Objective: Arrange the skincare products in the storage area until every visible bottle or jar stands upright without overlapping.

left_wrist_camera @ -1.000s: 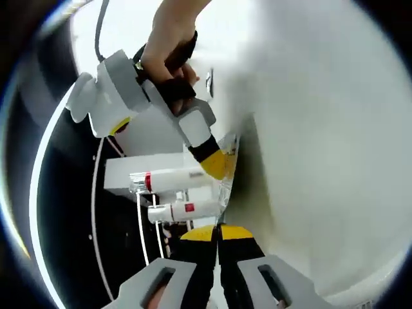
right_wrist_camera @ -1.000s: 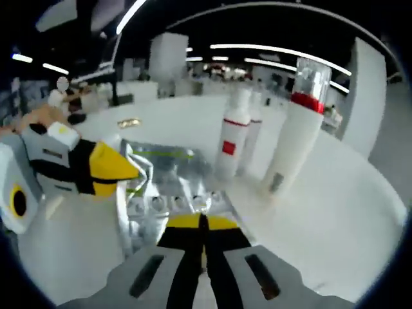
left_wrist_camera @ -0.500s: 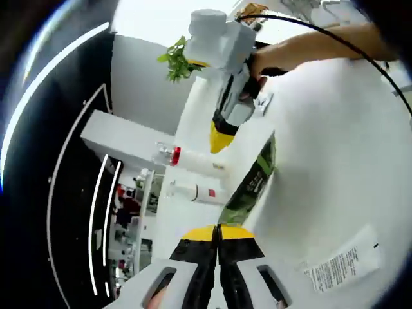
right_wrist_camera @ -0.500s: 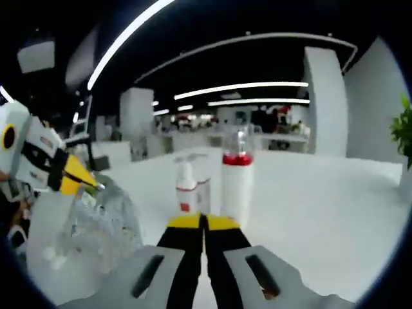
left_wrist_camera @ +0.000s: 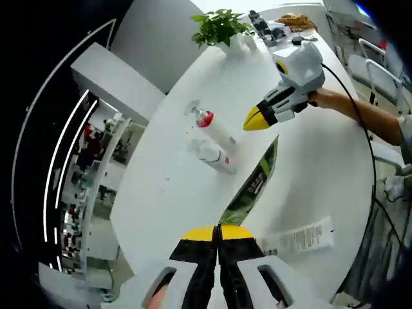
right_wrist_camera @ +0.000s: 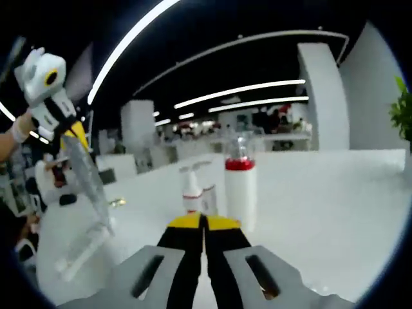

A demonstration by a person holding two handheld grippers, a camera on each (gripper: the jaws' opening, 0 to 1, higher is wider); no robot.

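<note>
My left gripper (left_wrist_camera: 217, 230) is shut on the top edge of a clear and green sachet pack (left_wrist_camera: 252, 185). In the right gripper view the left gripper (right_wrist_camera: 76, 134) is raised at the upper left and the sachet pack (right_wrist_camera: 90, 187) hangs from it above the white table (right_wrist_camera: 335, 212). A tall white bottle (right_wrist_camera: 239, 190) with a red band and clear cap stands upright on the table. A smaller white pump bottle (right_wrist_camera: 191, 194) stands upright close beside it. My right gripper (right_wrist_camera: 205, 222) is shut and holds nothing. From the left gripper view the tall bottle (left_wrist_camera: 212, 127), pump bottle (left_wrist_camera: 213, 156) and right gripper (left_wrist_camera: 254, 120) lie ahead.
A white printed strip (left_wrist_camera: 299, 237) hangs at the pack's lower end. A potted plant (left_wrist_camera: 220, 26) and small items stand at the table's far end. A person's arm (left_wrist_camera: 360, 112) holds the right gripper. Bare tabletop (left_wrist_camera: 167, 193) lies around the bottles.
My left gripper has lifted the sachet pack higher above the table. The right gripper has drawn away from the pack. Both bottles stay standing in place.
</note>
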